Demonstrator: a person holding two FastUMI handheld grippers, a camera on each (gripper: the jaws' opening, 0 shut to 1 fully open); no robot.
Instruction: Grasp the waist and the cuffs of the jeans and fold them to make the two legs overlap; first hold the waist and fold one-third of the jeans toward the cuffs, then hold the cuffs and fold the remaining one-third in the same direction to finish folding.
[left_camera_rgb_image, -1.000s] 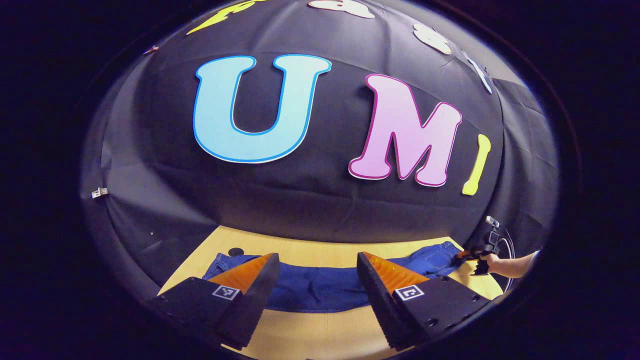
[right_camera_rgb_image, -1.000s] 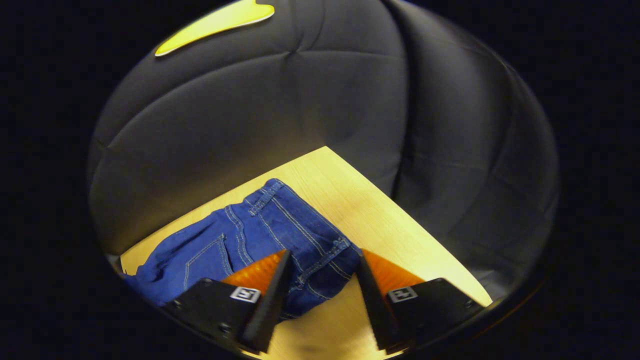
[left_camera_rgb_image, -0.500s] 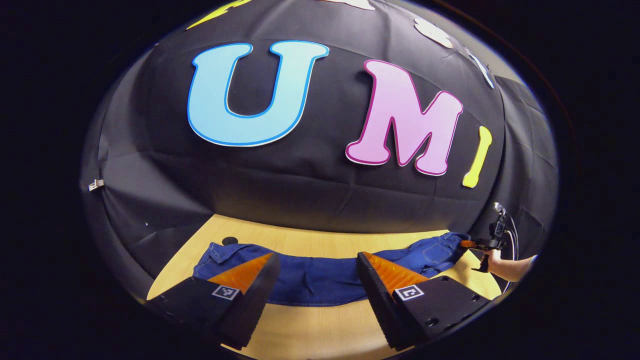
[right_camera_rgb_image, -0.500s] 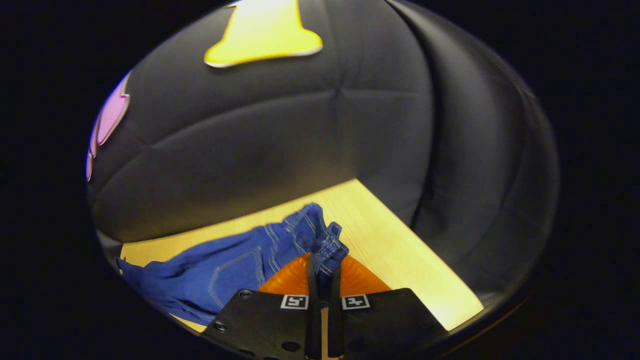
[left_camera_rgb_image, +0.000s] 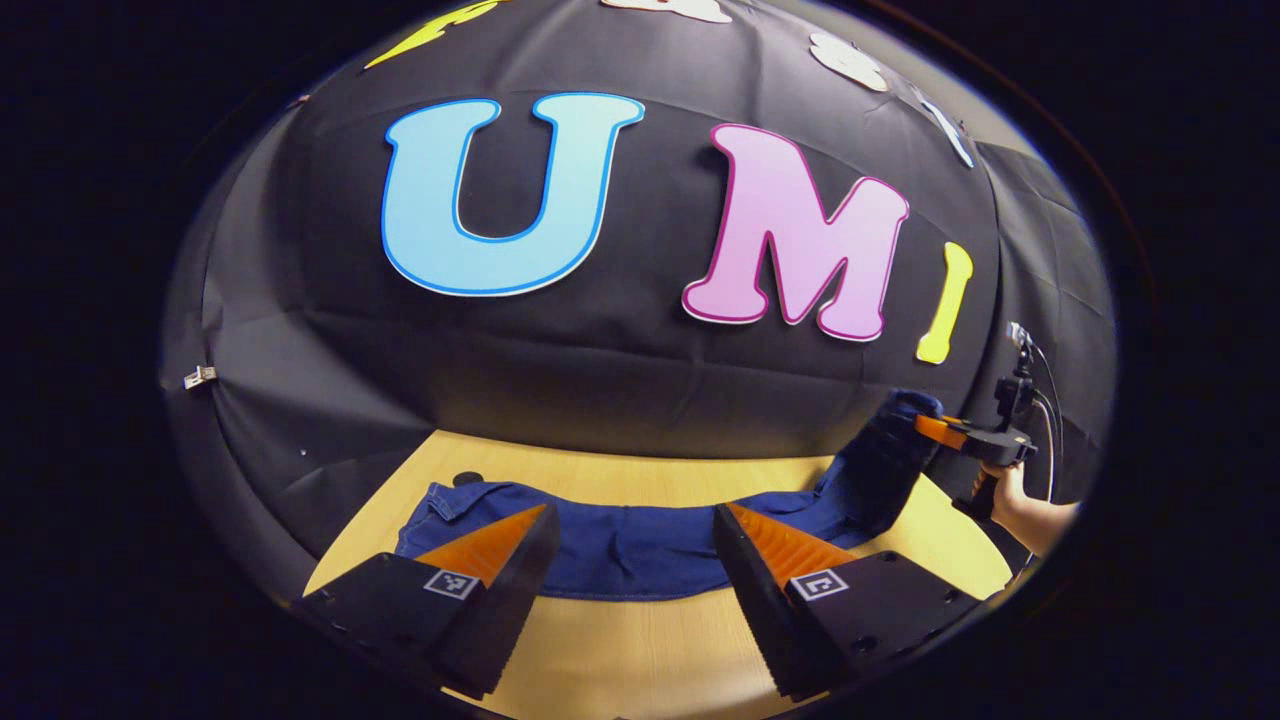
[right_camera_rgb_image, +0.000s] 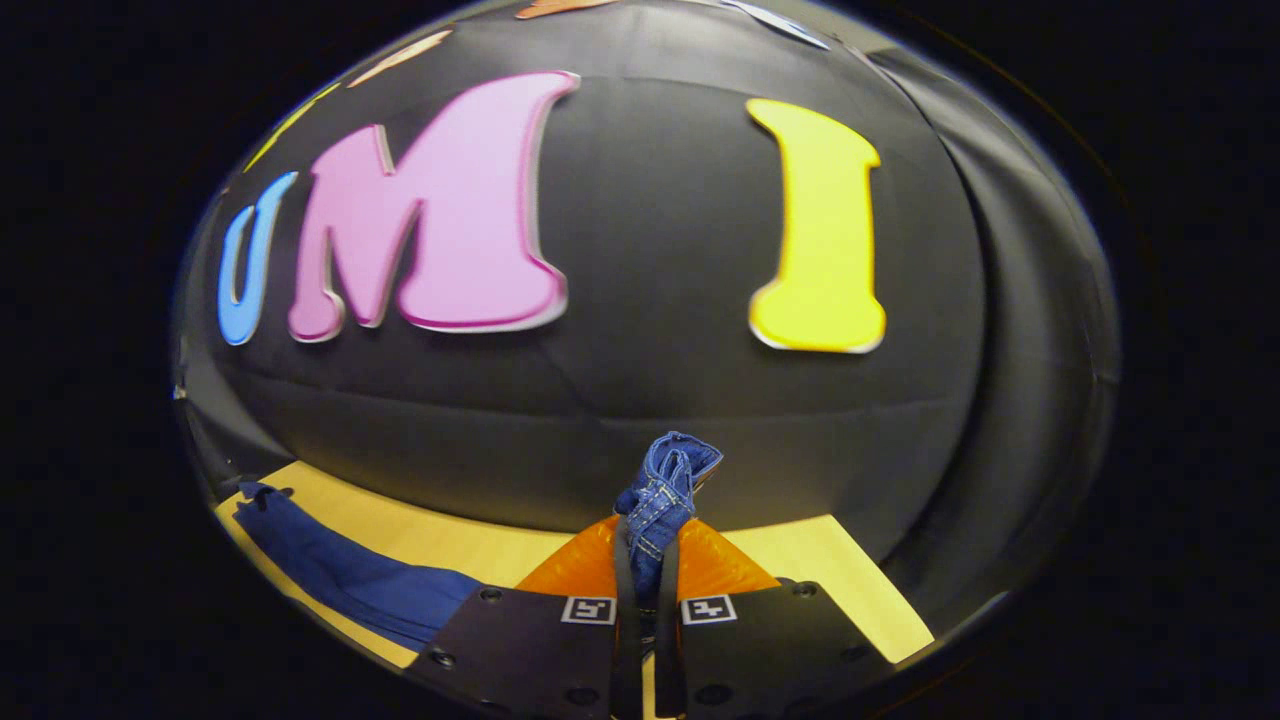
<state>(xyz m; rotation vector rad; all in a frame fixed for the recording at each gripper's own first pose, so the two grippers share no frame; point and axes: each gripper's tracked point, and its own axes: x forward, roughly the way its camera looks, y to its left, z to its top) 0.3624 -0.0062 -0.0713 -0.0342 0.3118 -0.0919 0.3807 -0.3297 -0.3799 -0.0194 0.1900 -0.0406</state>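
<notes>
Right gripper view: right gripper (right_camera_rgb_image: 640, 560) clamps jeans (right_camera_rgb_image: 660, 490) waist above table (right_camera_rgb_image: 830, 560); left gripper (left_camera_rgb_image: 630, 560) apart.

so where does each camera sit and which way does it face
Left gripper view: rides the left gripper, jaws open above the table, facing the jeans and booth wall; farther off, the right gripper and a hand.
Right gripper view: rides the right gripper, jaws shut on the lifted waist, facing the wall.
Shared: jeans, table, wall.

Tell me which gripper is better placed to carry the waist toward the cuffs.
Right. The right gripper is shut on the jeans' waist, lifted off the table. The left gripper is open above the legs, holding nothing.
</notes>
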